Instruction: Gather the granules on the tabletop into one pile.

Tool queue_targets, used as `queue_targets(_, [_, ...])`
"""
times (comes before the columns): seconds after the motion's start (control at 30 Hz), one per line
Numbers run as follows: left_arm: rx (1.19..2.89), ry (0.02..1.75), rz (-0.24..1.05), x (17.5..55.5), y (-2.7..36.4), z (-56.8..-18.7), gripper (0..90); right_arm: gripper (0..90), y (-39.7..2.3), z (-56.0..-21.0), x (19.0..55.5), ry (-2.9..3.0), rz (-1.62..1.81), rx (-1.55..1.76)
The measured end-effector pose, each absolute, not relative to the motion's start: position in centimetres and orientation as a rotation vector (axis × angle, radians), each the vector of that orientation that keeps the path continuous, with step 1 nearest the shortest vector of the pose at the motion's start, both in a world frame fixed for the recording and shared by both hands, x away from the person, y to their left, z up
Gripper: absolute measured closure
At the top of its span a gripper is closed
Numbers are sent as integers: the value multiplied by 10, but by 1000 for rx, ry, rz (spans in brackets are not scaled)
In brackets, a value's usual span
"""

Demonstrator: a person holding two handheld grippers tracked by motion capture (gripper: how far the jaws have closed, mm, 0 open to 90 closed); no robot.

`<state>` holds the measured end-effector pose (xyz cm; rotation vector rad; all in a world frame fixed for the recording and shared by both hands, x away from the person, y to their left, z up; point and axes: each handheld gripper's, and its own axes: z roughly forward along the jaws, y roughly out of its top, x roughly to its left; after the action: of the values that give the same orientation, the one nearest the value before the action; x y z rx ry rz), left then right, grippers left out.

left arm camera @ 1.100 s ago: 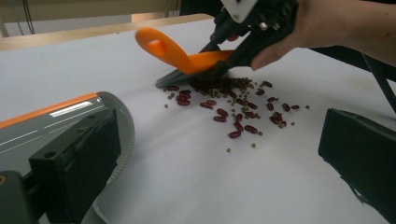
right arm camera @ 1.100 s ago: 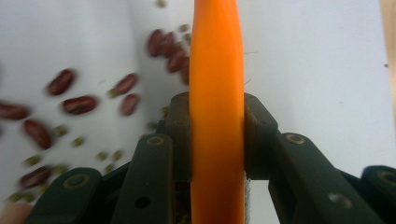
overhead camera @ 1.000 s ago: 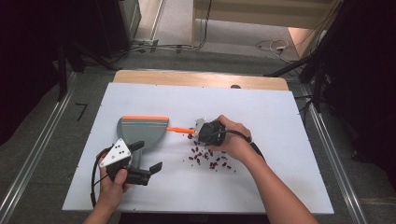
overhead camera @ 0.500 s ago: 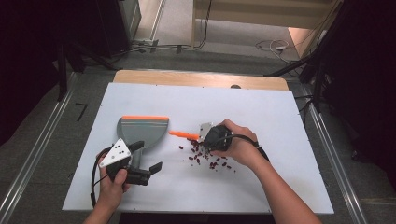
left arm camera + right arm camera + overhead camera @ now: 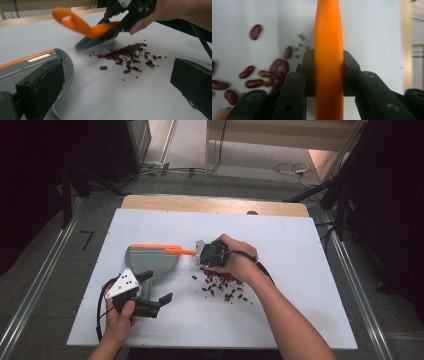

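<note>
Two tools: right tool [image 5: 200, 253] clenched on orange brush [image 5: 328, 50] beside beans [image 5: 222, 285]; left tool [image 5: 156, 287] released, table [image 5: 300, 270] edges well apart.

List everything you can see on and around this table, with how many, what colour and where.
Dustpan: one, grey with orange edge, left of centre on the board.
Brush: one, orange handle, dark bristles, clamped in the right gripper above the beans.
Red beans: a scattered pile, dark red, centre of the board.
Small green beans: several, greenish, mixed among the red ones.
Board: one, white, covering the wooden table.
Cables: several, on the floor beyond the table.
Left gripper: black, near left corner, jaws apart.
Right gripper: black, shut on the brush handle.
</note>
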<state>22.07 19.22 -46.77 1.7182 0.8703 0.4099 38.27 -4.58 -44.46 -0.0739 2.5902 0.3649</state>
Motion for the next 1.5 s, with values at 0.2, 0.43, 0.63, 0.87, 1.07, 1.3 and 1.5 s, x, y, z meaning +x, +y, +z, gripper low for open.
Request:
queue_targets(0.2, [1713, 876, 408, 221, 194, -468, 0, 678, -46, -455, 364, 2663, 312, -171])
queue_targets(0.43, [1717, 866, 416, 220, 191, -466, 0, 677, -62, -453, 349, 2716, 375, -195])
queue_targets(0.63, [1722, 865, 417, 220, 189, -467, 0, 677, -70, -450, 333, 2744, 368, -248])
queue_targets(0.87, [1714, 874, 422, 220, 192, -467, 0, 684, -77, -436, 333, 2631, 463, -161])
queue_targets(1.07, [1699, 887, 426, 221, 195, -467, 0, 684, -78, -398, 338, 2731, 745, 244])
queue_targets(1.3, [1701, 891, 431, 221, 196, -466, 0, 685, -58, -399, 327, 2860, 738, 531])
queue_targets(1.5, [1706, 891, 430, 221, 196, -466, 0, 685, -37, -422, 323, 2997, 830, 855])
